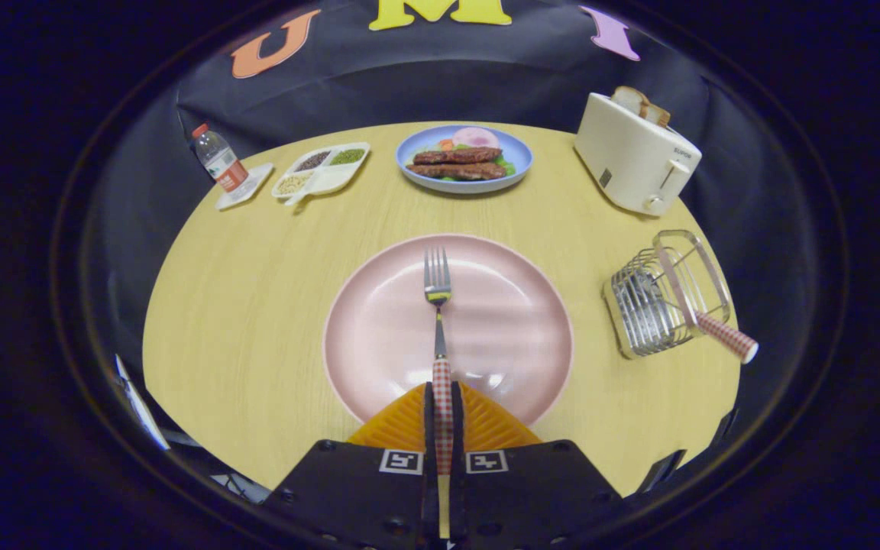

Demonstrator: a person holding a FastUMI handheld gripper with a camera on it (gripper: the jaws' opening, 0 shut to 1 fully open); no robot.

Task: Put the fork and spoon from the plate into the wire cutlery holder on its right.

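Gripper (442, 412) is pressed together on the fork (438, 305) by its checked handle, tines out over the pink plate (516, 344). Fork is judged light, stiff, slippery (handle grip suits). Spoon (703, 317) already leans in the wire cutlery holder (642, 313).

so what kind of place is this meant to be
Likely a mock dining table in a recording booth: a toaster with bread, a blue plate of food and a wire cutlery holder. The gripper is shut on the fork.
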